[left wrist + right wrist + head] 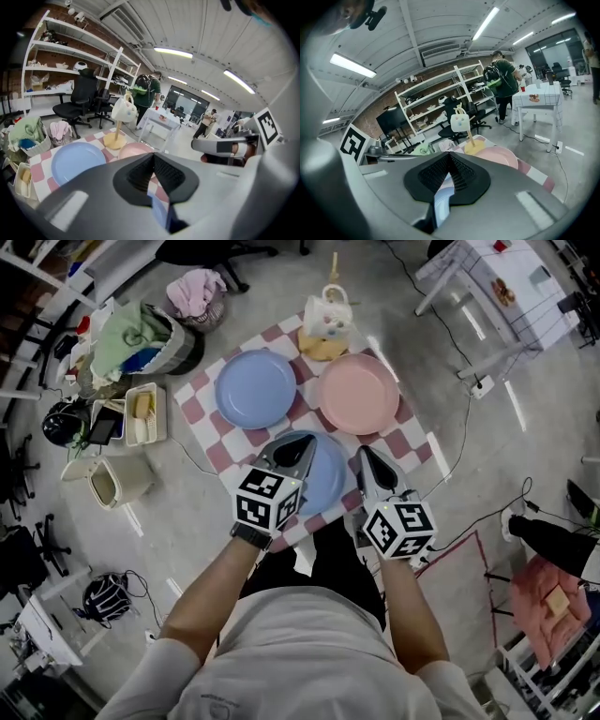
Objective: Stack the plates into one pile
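Three plates lie apart on a red-and-white checked cloth [202, 390] on the floor. A blue plate [255, 388] is at the far left and a pink plate [360, 393] at the far right. A second blue plate [328, 476] lies nearest me. My left gripper [305, 448] hovers over that near plate's left part, shut with nothing in it. Just off the plate's right rim is my right gripper [363, 454], also shut and empty. The left gripper view shows the far blue plate [77, 161] and pink plate [136, 150] ahead; the right gripper view shows the pink plate [497, 157].
A yellow-based stand with a white hanging bag [325, 324] sits at the cloth's far edge. Left of the cloth are a basket of green cloth [150, 338], a white tray [143, 413] and a white bin [117, 479]. A white table [497, 287] and cables lie at the right.
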The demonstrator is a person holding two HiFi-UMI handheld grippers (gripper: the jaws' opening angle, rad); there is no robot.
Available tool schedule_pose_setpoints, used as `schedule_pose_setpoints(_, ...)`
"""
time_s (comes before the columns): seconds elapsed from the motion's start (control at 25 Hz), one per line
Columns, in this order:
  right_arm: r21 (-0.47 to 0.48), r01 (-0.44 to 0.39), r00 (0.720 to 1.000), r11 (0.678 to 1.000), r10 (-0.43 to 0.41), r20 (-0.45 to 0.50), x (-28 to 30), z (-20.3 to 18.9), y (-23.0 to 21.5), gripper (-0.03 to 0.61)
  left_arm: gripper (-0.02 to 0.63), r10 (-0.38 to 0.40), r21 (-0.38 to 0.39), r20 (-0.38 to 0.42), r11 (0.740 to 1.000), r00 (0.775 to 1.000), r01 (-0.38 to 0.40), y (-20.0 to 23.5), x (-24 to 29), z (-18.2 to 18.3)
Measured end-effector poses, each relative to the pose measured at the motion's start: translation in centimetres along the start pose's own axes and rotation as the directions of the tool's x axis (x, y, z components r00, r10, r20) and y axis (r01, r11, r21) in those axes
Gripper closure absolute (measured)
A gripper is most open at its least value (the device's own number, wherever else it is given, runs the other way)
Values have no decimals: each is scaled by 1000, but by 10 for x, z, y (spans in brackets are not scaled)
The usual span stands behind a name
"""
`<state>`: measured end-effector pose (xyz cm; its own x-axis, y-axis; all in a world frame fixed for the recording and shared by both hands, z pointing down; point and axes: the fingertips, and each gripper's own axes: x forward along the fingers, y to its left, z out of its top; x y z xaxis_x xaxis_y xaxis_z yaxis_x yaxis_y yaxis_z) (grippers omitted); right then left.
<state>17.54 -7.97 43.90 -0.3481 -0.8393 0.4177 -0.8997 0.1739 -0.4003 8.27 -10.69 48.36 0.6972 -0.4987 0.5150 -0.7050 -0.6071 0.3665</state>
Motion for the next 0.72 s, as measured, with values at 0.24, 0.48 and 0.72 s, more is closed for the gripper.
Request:
schedule_pose_setpoints(0.24, 63, 42, 997, 997, -38, -68, 41, -27, -67, 569, 607, 33, -122, -65, 992, 997, -41, 32, 65, -25)
schedule_pose_setpoints(0.48, 128, 113, 986, 985, -96, -135, 73, -64, -122, 569, 607, 74, -221, -132, 970, 988, -102, 66, 113, -56)
schedule_pose_setpoints(0.72, 205, 228, 964, 952, -190, -188, 89, -95, -175, 568, 606, 127, -321, -185, 929, 974, -182, 94, 148, -82)
